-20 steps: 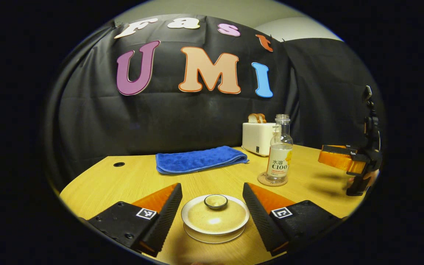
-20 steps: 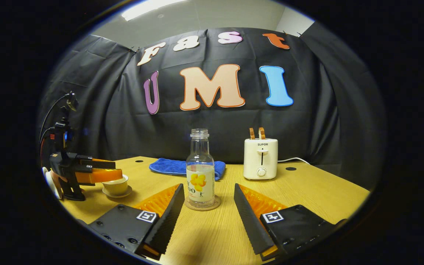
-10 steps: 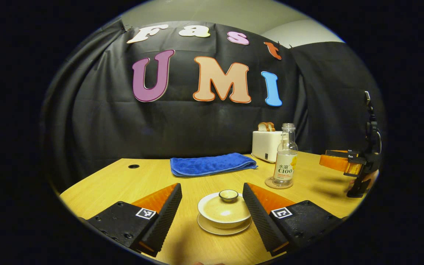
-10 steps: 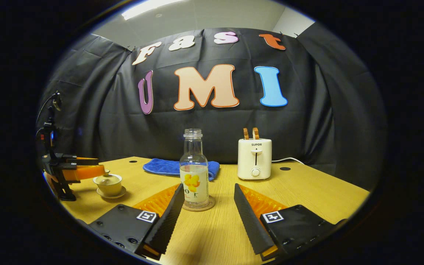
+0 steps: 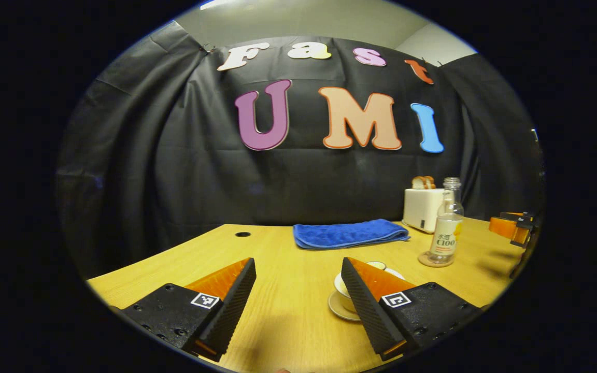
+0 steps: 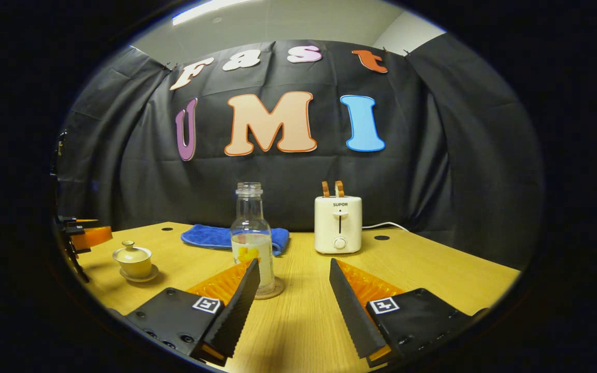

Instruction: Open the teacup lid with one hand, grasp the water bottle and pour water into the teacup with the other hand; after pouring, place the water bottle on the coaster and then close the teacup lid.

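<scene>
The left claw [image 5: 298, 290] gapes wide over the bench [image 5: 278, 259], holding nothing; its right finger hides most of the teacup [image 5: 341, 290]. In the right gripper view the lid [image 6: 131, 250] sits on that cup. The right claw [image 6: 294, 292] is equally wide and empty, its left finger covering the lower part of the water bottle [image 6: 251, 228] and part of the coaster [image 6: 273, 291] under it.
</scene>
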Tool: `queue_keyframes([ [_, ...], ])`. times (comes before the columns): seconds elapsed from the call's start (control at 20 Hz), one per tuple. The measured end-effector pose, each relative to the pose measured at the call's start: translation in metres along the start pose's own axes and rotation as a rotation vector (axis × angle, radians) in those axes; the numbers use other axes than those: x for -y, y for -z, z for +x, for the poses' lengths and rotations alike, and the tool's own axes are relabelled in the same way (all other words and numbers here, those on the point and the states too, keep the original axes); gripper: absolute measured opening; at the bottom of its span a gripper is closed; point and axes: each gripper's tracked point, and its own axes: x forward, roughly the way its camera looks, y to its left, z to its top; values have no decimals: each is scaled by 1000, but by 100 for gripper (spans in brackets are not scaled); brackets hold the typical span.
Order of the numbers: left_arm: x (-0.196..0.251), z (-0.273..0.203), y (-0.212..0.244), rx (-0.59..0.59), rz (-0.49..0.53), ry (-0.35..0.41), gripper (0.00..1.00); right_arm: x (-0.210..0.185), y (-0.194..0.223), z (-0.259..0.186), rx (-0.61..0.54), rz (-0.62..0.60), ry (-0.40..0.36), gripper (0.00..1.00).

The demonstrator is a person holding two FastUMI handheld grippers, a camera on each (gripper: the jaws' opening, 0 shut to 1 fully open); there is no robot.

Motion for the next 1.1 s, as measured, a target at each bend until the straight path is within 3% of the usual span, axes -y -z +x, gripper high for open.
queue_keyframes([
  [0.2, -25, -8, 1, 1, 2, -145, 97, 17, 0, -2, 5, -3, 90, 88],
  [0.3, -29, -9, 0, 3, 2, -180, 97, 22, -1, -3, 7, -4, 121, 88],
  [0.45, -23, -9, -1, 2, 0, -171, 97, 21, -2, -5, 6, -4, 122, 84],
  [0.7, -24, -10, 2, 4, -1, -168, 97, 22, -1, -4, 6, -4, 121, 92],
  [0.75, -23, -10, 1, 4, -1, -168, 97, 22, -2, -4, 6, -4, 121, 88],
  [1.1, -23, -9, 2, 5, -1, -167, 100, 22, -1, -3, 7, -4, 120, 88],
])
